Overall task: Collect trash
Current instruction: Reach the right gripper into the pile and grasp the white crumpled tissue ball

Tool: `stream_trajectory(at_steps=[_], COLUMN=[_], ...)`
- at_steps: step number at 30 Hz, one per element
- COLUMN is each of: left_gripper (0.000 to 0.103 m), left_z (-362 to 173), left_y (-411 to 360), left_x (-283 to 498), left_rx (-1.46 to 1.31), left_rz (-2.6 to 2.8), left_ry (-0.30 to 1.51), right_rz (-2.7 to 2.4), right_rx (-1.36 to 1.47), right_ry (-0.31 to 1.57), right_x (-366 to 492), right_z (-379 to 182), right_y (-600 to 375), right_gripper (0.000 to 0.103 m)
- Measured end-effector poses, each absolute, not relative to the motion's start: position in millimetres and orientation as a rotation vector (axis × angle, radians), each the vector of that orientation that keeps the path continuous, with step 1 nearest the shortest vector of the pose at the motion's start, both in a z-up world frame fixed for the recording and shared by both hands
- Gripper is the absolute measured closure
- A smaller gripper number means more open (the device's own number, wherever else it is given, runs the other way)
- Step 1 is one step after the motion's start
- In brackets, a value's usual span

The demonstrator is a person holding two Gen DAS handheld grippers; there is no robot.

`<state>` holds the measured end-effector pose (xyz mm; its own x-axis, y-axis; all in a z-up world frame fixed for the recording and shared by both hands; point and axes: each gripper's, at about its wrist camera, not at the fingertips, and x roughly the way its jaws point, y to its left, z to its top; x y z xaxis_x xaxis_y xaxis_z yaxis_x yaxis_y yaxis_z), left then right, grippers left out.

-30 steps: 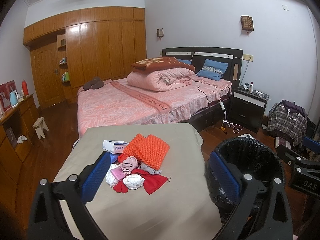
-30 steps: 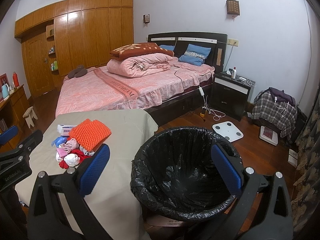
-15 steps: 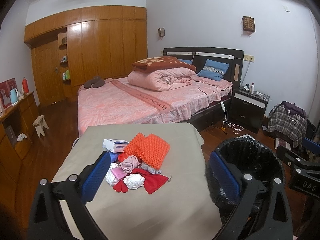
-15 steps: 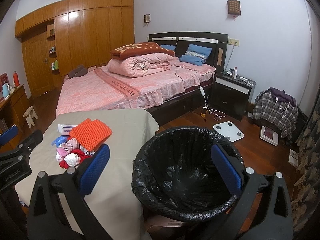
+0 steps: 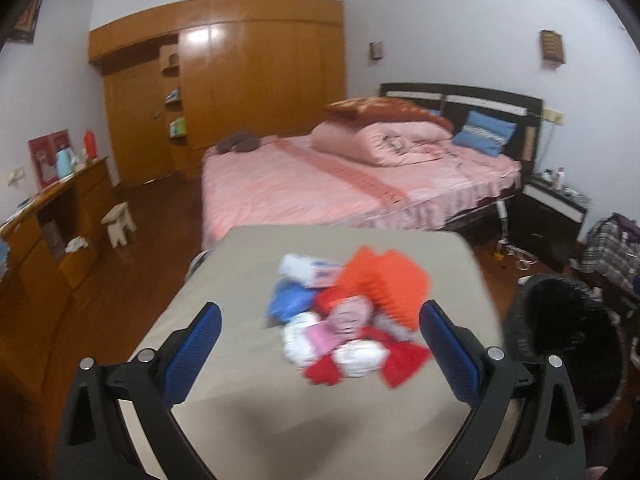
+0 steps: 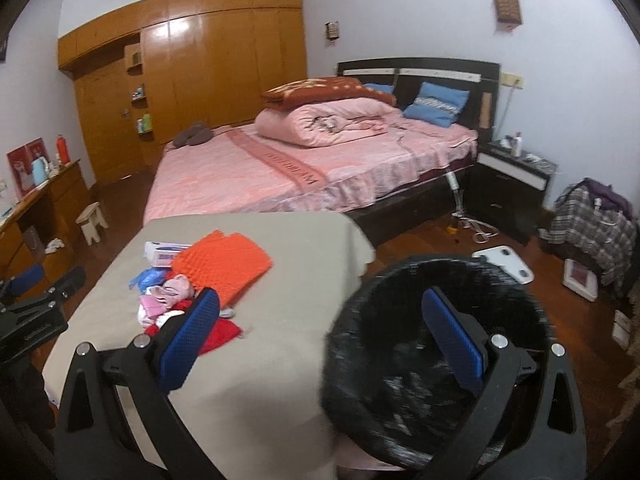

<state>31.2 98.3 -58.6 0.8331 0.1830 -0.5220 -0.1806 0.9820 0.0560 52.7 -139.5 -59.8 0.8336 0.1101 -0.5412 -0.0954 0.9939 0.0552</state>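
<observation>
**Both claws empty above the heap, with cloth mixed in among the trash**

We hold the left gripper [image 5: 320,344] above the table with the beige cloth cover [image 5: 248,364], its blue-padded fingers spread wide and empty, the small heap of mixed items [image 5: 348,312] framed between them. The right gripper [image 6: 320,340] is equally spread and carries nothing; it hangs between the heap and the round bin lined with a black plastic bag [image 6: 400,380], which stands on the floor just beside the table's edge.

The trash is all in that heap: crumpled white paper wads [image 5: 360,356], a small pink packet [image 5: 320,336] and a crumpled blue wrapper [image 5: 292,300], with a white carton printed in blue [image 6: 164,254] on the heap's far side. None of it is in the bin yet.

The risks we see come from how the heap is packed. The paper wads lie touching the red cloth [image 5: 400,360], and the orange knitted mat [image 6: 224,264] overlaps the heap's far side, so a wide closing grip could catch fabric along with paper and carry the wrong thing to the bin. The left view is blurred, so we cannot separate the items cleanly; a poorly aimed grip could scatter light pieces toward the table edge. A loosely pinched wad could also slip out over the floor short of the bin.
</observation>
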Motion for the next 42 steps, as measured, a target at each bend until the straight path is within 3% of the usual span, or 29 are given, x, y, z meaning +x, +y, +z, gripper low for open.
stream_trajectory(at_steps=[4,9,22,25,35,42], left_gripper=[0.006,0.007,0.031,0.031,0.031,0.031], left_z=[-76,-107,-173,-172,-179,-182], left_y=[129,144,154,161,194,216], left_x=[43,68,114,106,93,88], left_rx=[0.004,0.005,0.015,0.01,0.02,-0.002], left_rz=[0.225,0.212,0.128,0.149,0.229,0.259], left_ry=[0.565,0.62,0.714,0.69,0.705,0.718], right_rz=[0.153,0.195,0.212,0.235,0.386,0.453], right_rx=[0.007,-0.011,-0.037,-0.036,-0.078,-0.122], right_ry=[0.582,0.629,0.678,0.685,0.71,0.737], right_x=[77,106,140,141,138,138], right_z=[-81,-110,-157,-164,-179,-190], right_y=[-111,-83,-62,-56,6,43], right_gripper=[0.006,0.022,0.027,0.03,0.051,0.052])
